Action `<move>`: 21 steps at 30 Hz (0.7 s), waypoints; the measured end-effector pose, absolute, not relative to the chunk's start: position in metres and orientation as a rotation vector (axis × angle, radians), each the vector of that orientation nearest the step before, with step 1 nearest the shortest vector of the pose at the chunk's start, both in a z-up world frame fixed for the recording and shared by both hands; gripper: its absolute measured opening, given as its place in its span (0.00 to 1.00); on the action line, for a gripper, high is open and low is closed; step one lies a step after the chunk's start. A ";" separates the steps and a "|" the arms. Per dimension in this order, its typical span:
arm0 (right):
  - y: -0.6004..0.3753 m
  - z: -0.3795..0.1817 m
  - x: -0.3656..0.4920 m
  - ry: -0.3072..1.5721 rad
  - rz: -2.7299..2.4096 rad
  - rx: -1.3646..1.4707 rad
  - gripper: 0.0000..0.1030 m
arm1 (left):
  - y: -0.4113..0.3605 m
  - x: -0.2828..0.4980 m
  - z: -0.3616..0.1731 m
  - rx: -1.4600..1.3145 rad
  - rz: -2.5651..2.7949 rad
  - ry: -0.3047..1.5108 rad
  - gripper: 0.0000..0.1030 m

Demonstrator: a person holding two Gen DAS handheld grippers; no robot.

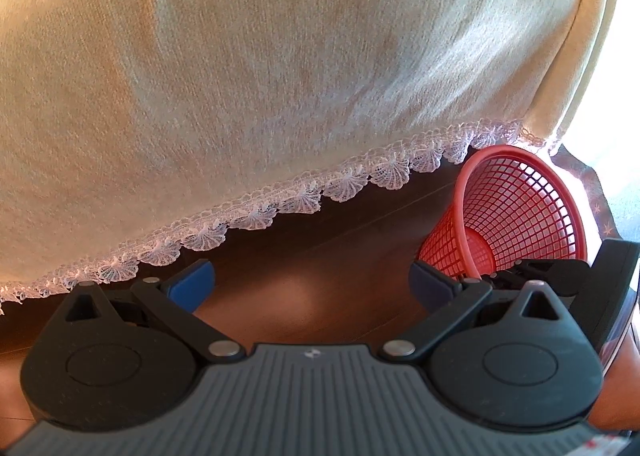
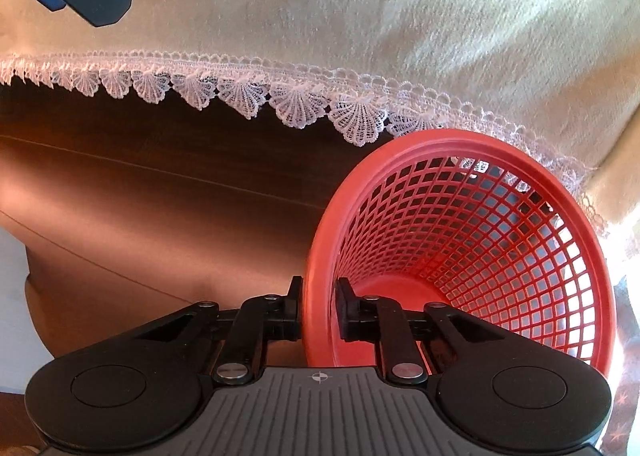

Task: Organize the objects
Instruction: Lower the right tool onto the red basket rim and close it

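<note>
- Holding the red mesh basket [image 2: 472, 240] by its rim, the right gripper [image 2: 318, 308] has one finger outside the wall and one inside, clamped narrow.
- Left gripper [image 1: 312, 284] is spread wide with nothing between its fingers; the basket sits just past its right finger.
- Basket looks empty and tipped, so the organizing seems barely started.
- Lace-edged cloth [image 1: 280, 55] hangs ahead of both.

Your basket [image 2: 500, 223] is red plastic, an open square-grid mesh. The cloth [image 2: 360, 7] is plain cream, edged in white scalloped lace [image 2: 240, 95]. Your surface [image 2: 160, 183] is dark brown woodgrain.
</note>
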State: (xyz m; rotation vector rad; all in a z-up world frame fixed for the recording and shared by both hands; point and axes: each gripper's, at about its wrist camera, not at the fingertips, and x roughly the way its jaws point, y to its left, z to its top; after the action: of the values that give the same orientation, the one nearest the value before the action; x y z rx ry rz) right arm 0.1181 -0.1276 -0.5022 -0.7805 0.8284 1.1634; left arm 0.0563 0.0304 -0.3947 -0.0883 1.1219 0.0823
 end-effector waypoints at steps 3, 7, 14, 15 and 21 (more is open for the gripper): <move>-0.127 -0.503 0.118 0.827 1.161 -0.768 0.13 | 0.032 0.055 -0.395 -0.083 0.078 1.119 0.99; -0.125 -0.510 0.119 0.841 1.149 -0.771 0.13 | 0.035 0.054 -0.395 -0.090 0.082 1.115 0.99; -0.122 -0.506 0.115 0.798 1.115 -0.832 0.00 | 0.039 0.051 -0.395 -0.108 0.088 1.124 0.99; -0.122 -0.505 0.114 0.793 1.108 -0.849 0.00 | 0.040 0.050 -0.393 -0.108 0.087 1.127 0.99; -0.126 -0.469 0.100 0.737 1.134 -0.970 0.03 | 0.041 0.043 -0.363 -0.146 0.094 1.158 0.99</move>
State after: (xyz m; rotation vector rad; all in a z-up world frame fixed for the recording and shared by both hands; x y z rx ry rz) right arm 0.0998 -0.1261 -0.4685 -0.9700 0.7368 1.1342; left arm 0.0434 0.0415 -0.3626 -0.1458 1.1581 0.0936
